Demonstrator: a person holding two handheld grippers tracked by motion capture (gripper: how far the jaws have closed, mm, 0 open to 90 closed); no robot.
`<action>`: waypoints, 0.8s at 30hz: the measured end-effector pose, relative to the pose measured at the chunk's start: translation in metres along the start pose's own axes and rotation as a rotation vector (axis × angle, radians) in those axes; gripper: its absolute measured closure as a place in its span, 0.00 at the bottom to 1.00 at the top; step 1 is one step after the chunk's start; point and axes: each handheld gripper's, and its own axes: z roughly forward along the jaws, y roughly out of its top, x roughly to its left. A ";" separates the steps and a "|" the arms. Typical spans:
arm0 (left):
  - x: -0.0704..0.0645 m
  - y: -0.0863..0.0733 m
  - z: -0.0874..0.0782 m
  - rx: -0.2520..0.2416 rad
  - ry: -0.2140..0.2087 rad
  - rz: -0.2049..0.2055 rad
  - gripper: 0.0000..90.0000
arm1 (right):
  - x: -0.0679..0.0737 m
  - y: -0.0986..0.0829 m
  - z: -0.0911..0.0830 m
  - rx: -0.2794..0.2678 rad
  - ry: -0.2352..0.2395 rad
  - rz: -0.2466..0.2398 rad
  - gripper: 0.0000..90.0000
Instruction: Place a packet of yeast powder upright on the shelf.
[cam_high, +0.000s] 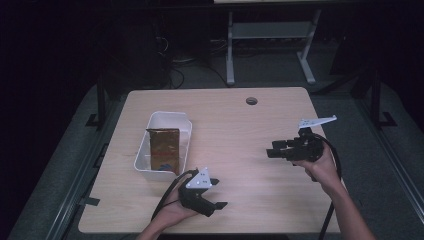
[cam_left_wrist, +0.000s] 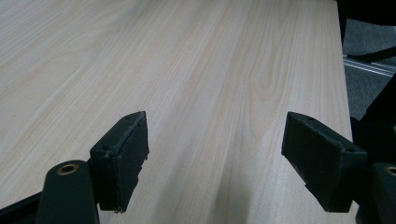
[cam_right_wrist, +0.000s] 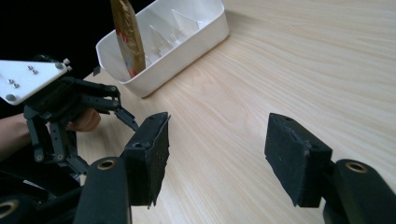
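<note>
**Left claw sits nearer the bin and its brown packet**

The white plastic rectangular bin (cam_high: 165, 146) stands on the pale wood-grain tabletop (cam_high: 240, 130), and a flat brown foil packet (cam_high: 163, 148) stands in it, leaning against one wall. In the right gripper view the packet (cam_right_wrist: 126, 35) rises well above the bin's rim (cam_right_wrist: 187, 44), tilted, its thin edge turned toward that camera. Its long axis runs up out of the bin rather than along the floor of it, so its top edge looks like the part to take.

The left claw (cam_high: 216, 194) hovers just beside the bin's near corner, on the side toward the person, jaws spread wide and holding nothing; in the left gripper view its pads (cam_left_wrist: 122, 158) frame bare wood and point away from the bin. The right claw (cam_high: 270, 151) is well apart from the bin, out past its long side, also wide open and empty, aimed toward the bin.

As I judge it, the left hand is the closer one, yet it would need to turn back toward the bin; the right already faces the packet but has more tabletop to cross.
</note>
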 end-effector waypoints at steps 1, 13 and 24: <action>0.000 0.000 0.000 -0.001 -0.001 0.000 0.25 | 0.000 -0.002 -0.001 0.003 -0.007 0.002 0.44; 0.001 -0.001 -0.001 -0.006 0.001 0.000 0.25 | -0.007 -0.029 -0.009 -0.003 -0.022 0.045 0.43; 0.001 0.000 -0.002 0.005 0.008 0.005 0.24 | -0.009 -0.056 -0.015 0.004 -0.035 0.071 0.44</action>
